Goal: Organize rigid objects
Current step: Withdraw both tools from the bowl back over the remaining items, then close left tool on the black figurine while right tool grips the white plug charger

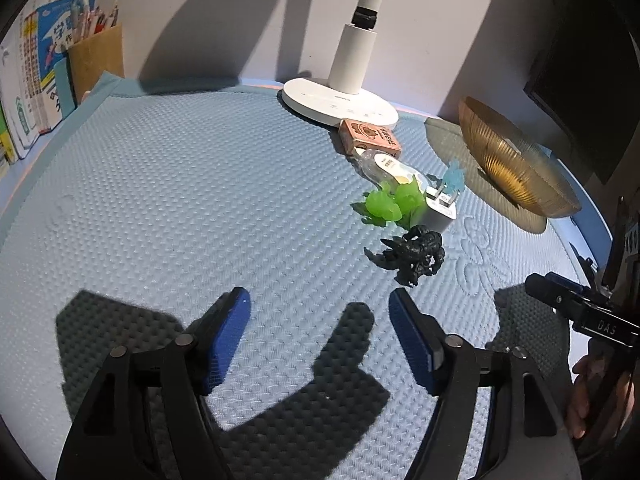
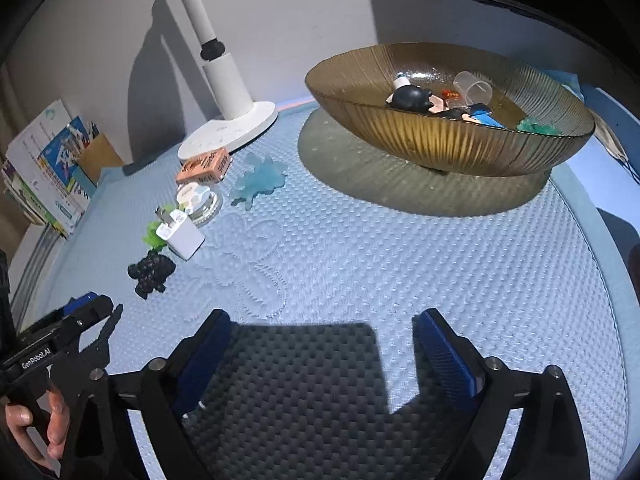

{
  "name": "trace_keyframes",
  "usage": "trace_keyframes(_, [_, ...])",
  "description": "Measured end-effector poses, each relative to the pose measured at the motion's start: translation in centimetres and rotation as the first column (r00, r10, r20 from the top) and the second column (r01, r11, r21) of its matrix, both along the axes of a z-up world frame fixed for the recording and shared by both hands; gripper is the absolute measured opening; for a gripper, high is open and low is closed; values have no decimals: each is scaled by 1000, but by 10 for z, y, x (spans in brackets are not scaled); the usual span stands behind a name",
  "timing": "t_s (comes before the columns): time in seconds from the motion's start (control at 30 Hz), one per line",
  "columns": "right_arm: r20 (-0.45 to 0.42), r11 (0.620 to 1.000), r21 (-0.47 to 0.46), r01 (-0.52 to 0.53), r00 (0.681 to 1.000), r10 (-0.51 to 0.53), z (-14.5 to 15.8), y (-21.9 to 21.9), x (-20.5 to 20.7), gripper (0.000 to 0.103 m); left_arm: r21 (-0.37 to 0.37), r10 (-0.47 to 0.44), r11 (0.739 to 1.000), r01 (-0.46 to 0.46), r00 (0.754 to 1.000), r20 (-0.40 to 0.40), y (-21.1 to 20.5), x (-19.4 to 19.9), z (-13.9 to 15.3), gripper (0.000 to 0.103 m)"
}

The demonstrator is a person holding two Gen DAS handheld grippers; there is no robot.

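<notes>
The left gripper (image 1: 320, 332) and right gripper (image 2: 322, 354) are held wide apart and empty over the counter (image 1: 168, 208). The black figurine (image 1: 414, 254), right of centre, lies nearest; the amber glass bowl (image 2: 448, 148), upper right, is presumably the destination.

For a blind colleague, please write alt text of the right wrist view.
The open right gripper hovers empty over a blue textured mat. Beyond it an amber glass bowl holds small items; left lie a black figure, white charger and lamp base.
</notes>
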State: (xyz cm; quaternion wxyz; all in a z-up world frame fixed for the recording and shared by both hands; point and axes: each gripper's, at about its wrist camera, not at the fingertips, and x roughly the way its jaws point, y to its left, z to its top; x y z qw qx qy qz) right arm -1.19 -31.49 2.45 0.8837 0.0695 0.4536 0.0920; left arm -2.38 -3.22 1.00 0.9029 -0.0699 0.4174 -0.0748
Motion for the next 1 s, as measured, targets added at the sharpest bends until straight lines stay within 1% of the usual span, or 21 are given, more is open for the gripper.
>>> trace_keyframes(0.1, [-5, 999, -36, -12, 1000, 12, 0, 6, -1, 99, 7, -4, 1000, 4, 1000, 2, -2, 1, 0, 73])
trace_keyframes(0.2, [-9, 998, -61, -17, 1000, 17, -2, 10, 0, 100, -8, -4, 1000, 4, 1000, 2, 2, 0, 0, 73])
trace_keyframes(0.3, [-15, 998, -59, -24, 1000, 23, -2, 11, 0, 103, -30, -3, 1000, 3, 1000, 1, 5, 1, 0, 73])
trace_keyframes(0.4, [-20, 997, -66, -27, 999, 26, -3, 12, 1, 103, -37, -3, 999, 4, 1000, 1, 6, 1, 0, 74])
trace_keyframes(0.6, [-24, 996, -83, -30, 999, 28, -3, 15, 1, 103, -26, -10, 1000, 10, 1000, -1, 3, 1, 0, 77])
trace_keyframes(0.93, [-24, 996, -84, -29, 999, 27, -3, 15, 1, 103, -20, -10, 1000, 10, 1000, -1, 2, 1, 0, 77])
trace_keyframes(1.0, [-25, 996, -84, -29, 999, 27, -3, 15, 0, 103, -8, -8, 1000, 8, 1000, -5, 1, 1, 0, 77])
